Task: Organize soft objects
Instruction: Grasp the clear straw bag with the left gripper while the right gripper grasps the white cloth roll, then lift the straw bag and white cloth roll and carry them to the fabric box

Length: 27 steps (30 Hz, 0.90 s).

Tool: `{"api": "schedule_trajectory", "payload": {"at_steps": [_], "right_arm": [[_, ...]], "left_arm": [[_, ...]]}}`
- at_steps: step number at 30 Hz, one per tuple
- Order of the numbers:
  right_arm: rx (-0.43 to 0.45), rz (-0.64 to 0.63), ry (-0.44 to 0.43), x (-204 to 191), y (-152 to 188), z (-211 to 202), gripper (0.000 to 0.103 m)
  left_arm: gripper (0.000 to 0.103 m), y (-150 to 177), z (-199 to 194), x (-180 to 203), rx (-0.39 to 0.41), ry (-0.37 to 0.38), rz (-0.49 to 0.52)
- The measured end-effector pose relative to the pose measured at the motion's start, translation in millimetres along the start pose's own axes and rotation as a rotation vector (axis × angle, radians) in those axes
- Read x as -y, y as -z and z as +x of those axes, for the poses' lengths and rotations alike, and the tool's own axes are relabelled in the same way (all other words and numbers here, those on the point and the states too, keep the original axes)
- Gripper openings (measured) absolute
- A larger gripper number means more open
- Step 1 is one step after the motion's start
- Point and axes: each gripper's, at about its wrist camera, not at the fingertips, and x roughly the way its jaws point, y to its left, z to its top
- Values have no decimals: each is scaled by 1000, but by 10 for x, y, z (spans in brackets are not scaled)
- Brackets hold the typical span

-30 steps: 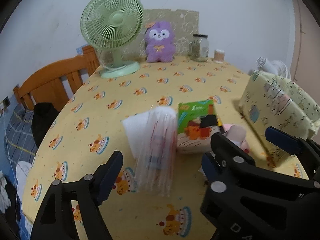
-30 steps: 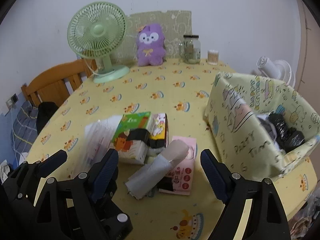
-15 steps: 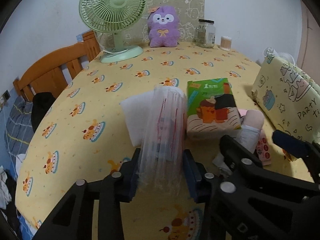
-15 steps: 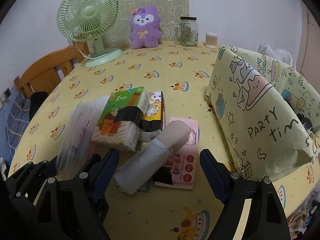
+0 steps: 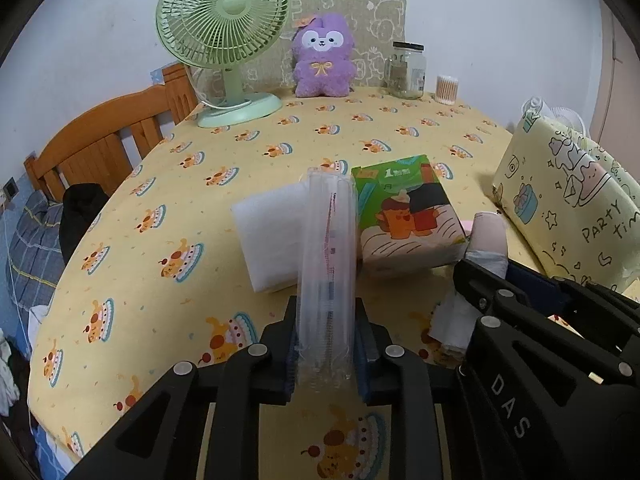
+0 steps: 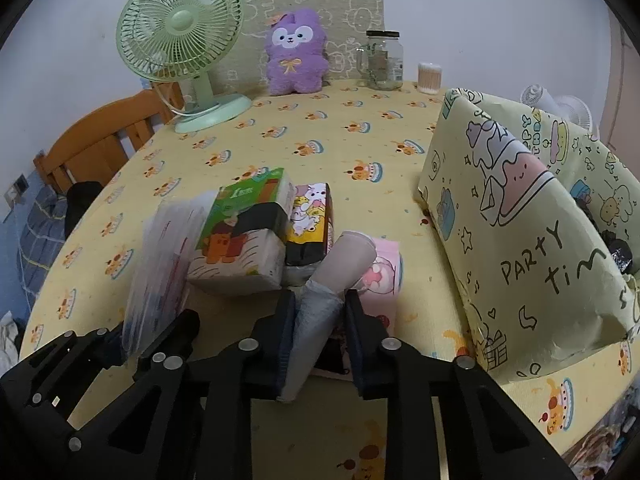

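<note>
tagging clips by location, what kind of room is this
Probably a home dining or living room: a table under a cake-print cloth, a wooden chair beside it, and a desk fan and purple plush against the wall.

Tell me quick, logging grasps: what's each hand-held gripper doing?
Left hand-held gripper: closed on the clear plastic pack.
Right hand-held gripper: closed on the grey roll.

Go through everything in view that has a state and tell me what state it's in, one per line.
Left gripper: shut on the clear pack.
Right gripper: shut on the grey roll.
Green tissue pack: lying on the table, sealed.
Storage box: open at the top, dark items inside.
Fan: upright; running or not, cannot tell.
Jar: upright, lid on.
Plush: sitting upright.
</note>
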Motion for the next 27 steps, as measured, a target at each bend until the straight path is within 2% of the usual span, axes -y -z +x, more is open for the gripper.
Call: {"api": "schedule_trajectory", "payload": {"at_steps": [4,27], "right_arm": [[24,-14,-8,-11,-19,-95,19],[143,-16,-25,-11,-317,-684,19]], "left_arm": [[20,-12,-80,0,22,-13,-4],[20,-308,-585,26,116,41,-42]]}}
